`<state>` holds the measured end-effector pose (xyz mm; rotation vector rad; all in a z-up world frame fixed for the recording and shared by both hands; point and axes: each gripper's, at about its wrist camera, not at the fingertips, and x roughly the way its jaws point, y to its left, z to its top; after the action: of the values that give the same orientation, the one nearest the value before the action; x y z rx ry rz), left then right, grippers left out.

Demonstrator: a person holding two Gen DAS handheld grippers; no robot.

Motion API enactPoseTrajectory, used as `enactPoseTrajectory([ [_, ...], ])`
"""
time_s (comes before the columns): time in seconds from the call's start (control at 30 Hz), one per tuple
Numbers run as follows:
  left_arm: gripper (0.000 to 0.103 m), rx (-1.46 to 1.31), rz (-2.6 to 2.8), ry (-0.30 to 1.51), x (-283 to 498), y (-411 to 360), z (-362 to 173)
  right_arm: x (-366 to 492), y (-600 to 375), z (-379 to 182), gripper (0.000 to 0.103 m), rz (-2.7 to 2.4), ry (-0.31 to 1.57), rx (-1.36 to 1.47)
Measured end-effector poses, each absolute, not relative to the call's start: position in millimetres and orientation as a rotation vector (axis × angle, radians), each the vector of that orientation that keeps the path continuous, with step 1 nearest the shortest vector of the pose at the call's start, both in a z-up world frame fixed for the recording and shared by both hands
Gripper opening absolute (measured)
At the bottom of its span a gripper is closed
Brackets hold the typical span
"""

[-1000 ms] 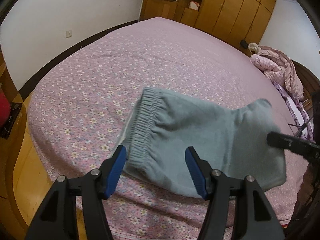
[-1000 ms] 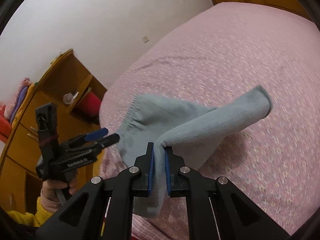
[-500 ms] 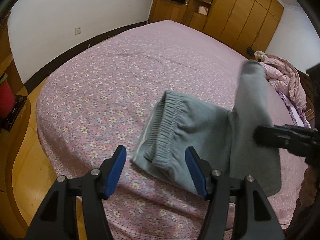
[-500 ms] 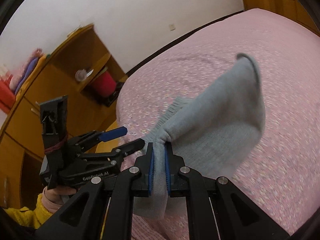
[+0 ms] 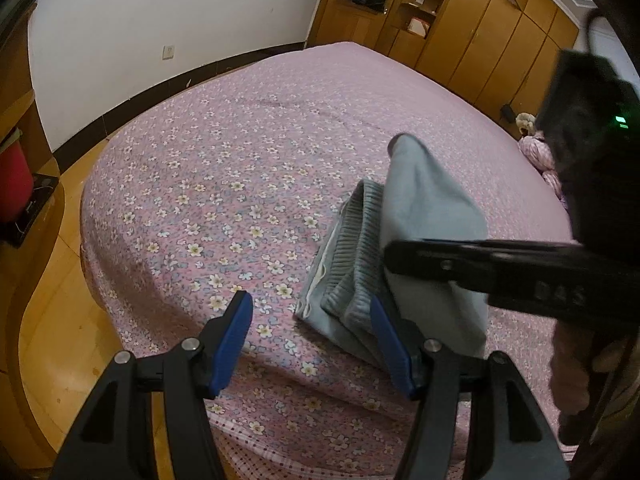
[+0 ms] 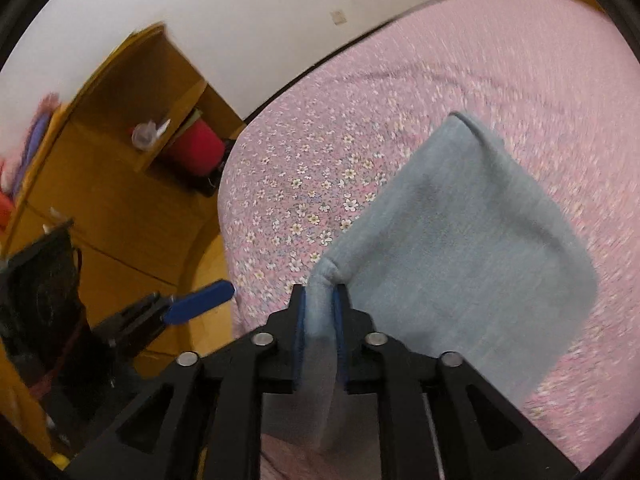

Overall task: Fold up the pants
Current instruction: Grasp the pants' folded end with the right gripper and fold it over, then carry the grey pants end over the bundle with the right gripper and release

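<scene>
Grey-blue pants (image 5: 428,216) lie partly folded near the front edge of the bed (image 5: 240,152). The ribbed waistband (image 5: 356,256) faces left. My right gripper (image 6: 320,304) is shut on a fold of the pants (image 6: 460,248) and holds that part lifted over the rest. In the left wrist view it crosses from the right (image 5: 480,260). My left gripper (image 5: 312,324) is open and empty, just in front of the waistband, its right pad close to the cloth. It shows in the right wrist view (image 6: 196,300) at the left.
The bed has a pink flowered sheet. A wooden bedside shelf (image 6: 120,152) with a red container (image 6: 196,148) stands to the left. Wardrobes (image 5: 460,28) line the far wall. A pink quilt (image 5: 540,152) lies at the far right. Wooden floor (image 5: 52,320) lies below the bed edge.
My right gripper has carried the held part of the pants up and leftward over the waistband end. The left gripper stayed open and drew back to the left.
</scene>
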<state>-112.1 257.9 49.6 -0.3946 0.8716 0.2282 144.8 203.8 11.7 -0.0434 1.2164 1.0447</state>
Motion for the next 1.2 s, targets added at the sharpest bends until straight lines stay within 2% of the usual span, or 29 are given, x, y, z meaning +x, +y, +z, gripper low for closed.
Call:
enactPoseTrajectory([
  [0.1,0.064,-0.393,0.238,0.861,-116.7,261.3,55.0,143.8,195.6,21.9,0.021,1.079,1.207,0.021],
  [0.27,0.064,-0.362,0.221,0.808,-125.1,256.8,79.6,139.3,166.2,48.5,0.022,1.045,1.085,0.0],
  [0.53,0.063,-0.299,0.09,0.809,-105.1,223.1,89.2,170.8,117.4,31.0,0.022,0.831,1.076,0.014],
  [0.6,0.033,-0.289,0.059,0.826,-98.5,216.4,82.7,178.0,114.6,22.5,0.022,0.813,1.086,0.019],
  [0.63,0.013,-0.293,0.035,0.841,-95.4,214.6,79.0,181.3,114.7,18.5,0.022,0.802,1.09,0.018],
  [0.9,0.011,-0.208,0.113,0.93,-63.9,223.2,42.4,201.8,129.4,-13.6,0.021,0.779,1.115,0.005],
  [1.03,0.011,-0.211,0.139,0.938,-52.5,231.7,35.1,196.8,131.6,-11.1,0.023,0.792,1.088,-0.021],
  [1.13,0.011,-0.199,0.137,0.946,-49.6,234.1,34.4,184.4,126.7,-1.9,0.033,0.794,1.076,-0.038],
  [1.2,0.011,-0.192,0.121,0.954,-49.0,232.9,37.0,175.9,117.9,3.6,0.045,0.791,1.065,-0.031],
])
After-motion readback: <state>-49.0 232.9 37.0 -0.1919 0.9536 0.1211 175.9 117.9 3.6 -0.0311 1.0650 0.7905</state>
